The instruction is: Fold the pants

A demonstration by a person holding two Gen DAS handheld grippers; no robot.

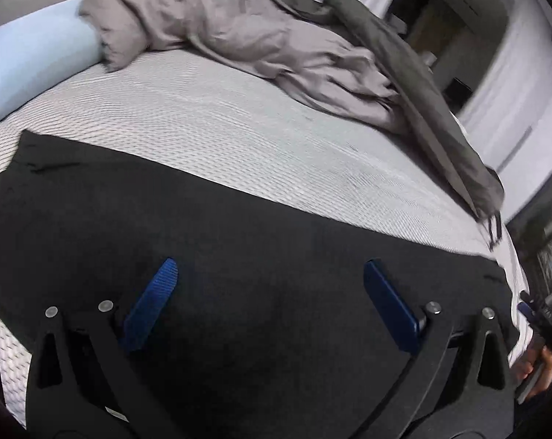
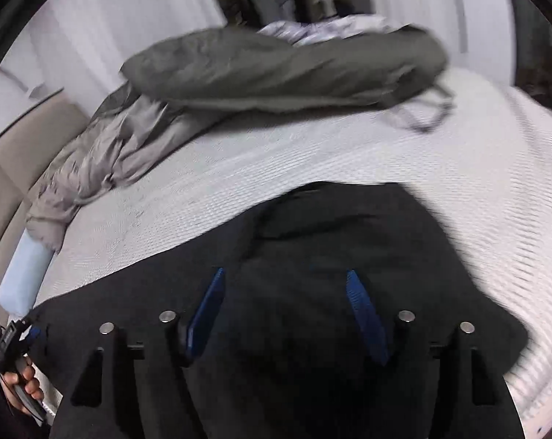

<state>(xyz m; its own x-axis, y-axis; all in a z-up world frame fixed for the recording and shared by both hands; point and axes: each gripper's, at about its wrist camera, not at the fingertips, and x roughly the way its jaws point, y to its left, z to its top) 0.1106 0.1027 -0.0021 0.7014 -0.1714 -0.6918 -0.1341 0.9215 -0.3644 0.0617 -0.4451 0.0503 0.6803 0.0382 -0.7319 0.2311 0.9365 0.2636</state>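
One pair of black pants (image 1: 239,226) lies spread flat along the near edge of the white textured mattress (image 1: 210,117). Left gripper (image 1: 270,292) hovers above the fabric, blue fingers (image 1: 151,303) wide apart, nothing between them. Right gripper (image 2: 285,314) hangs over the pants likewise, jaws apart and empty. Beyond lie a rumpled grey duvet (image 1: 239,33), an olive-grey cover (image 2: 283,69) and a pale blue pillow (image 1: 30,62).
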